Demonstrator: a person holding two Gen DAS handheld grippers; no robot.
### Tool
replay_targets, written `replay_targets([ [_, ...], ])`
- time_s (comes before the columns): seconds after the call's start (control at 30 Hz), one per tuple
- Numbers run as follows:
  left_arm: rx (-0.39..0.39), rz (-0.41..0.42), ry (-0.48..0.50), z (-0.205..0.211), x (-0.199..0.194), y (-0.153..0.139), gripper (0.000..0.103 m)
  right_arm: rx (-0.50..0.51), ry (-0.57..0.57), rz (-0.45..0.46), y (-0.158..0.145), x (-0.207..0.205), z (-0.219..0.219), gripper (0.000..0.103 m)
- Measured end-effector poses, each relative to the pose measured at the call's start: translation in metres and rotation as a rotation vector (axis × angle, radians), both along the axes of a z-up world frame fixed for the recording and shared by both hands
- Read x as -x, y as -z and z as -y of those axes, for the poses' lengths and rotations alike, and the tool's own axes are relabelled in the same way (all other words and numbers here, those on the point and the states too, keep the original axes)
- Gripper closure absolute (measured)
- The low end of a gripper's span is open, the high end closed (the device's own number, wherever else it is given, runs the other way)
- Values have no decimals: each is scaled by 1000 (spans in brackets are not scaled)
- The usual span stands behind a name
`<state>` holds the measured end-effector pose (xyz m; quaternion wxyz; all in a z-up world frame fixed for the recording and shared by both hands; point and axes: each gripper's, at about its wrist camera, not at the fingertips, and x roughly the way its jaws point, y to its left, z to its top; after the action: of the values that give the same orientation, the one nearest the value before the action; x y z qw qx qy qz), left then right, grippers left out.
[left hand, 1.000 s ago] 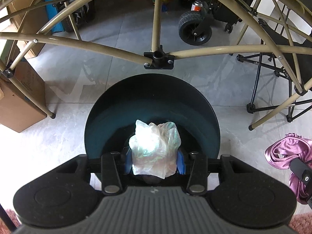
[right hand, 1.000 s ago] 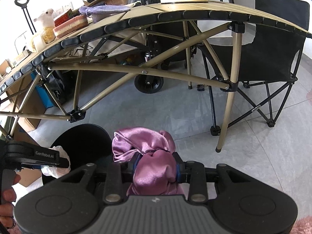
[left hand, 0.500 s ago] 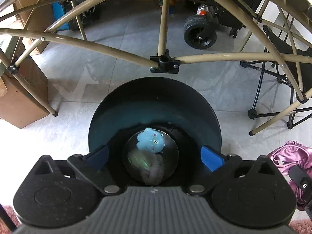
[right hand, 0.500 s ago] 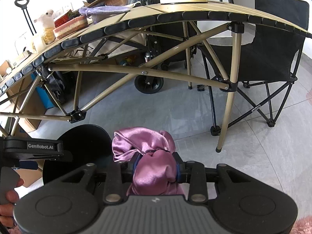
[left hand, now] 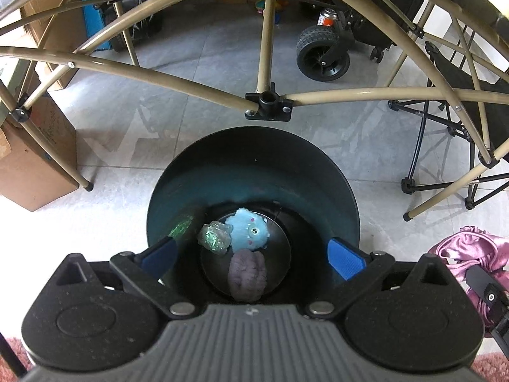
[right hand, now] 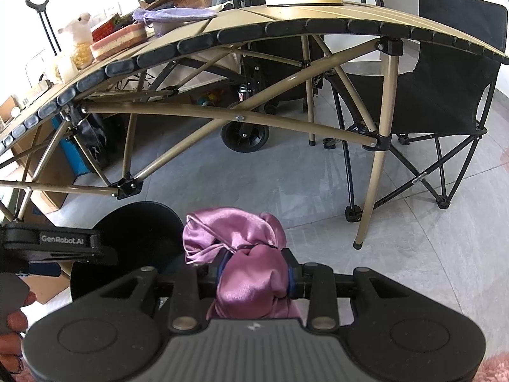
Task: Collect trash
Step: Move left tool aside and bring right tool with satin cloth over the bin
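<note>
We are mid-collection: our left gripper [left hand: 251, 254] hangs over the black bin [left hand: 254, 165] at centre frame, jaws spread to their widest with nothing between the blue pads [left hand: 342, 256]. At the bin's bottom lie a crumpled plastic bag [left hand: 214, 237], a blue plush [left hand: 249, 229] and a grey wad [left hand: 247, 275]. Our right gripper [right hand: 256, 272] pinches a pink satin cloth [right hand: 245, 254] (bunched tight), just right of the bin. Next, we judge, that cloth goes over the opening.

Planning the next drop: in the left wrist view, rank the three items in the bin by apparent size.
1. Blue plush toy and grey fuzzy lump: look about alike, so no ranking between them.
2. Crumpled clear bag: smallest.
All lie on the black bin floor.
</note>
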<state>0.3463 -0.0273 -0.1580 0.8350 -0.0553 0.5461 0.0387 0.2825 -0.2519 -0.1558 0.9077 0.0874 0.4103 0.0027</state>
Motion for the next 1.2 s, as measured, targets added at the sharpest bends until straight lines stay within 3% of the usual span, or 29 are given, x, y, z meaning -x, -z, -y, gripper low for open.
replay_targets([
  [0.5, 5, 32, -33, -32, 11, -11, 0, 19, -44, 14, -3, -7, -21, 70],
  [0.9, 20, 62, -113, -85, 25, -20, 0, 9, -123, 12, -5, -23, -72, 70],
  [1.2, 10, 85, -121, -111, 40, -28, 0, 15, -179, -42, 4, -38, -111, 70],
])
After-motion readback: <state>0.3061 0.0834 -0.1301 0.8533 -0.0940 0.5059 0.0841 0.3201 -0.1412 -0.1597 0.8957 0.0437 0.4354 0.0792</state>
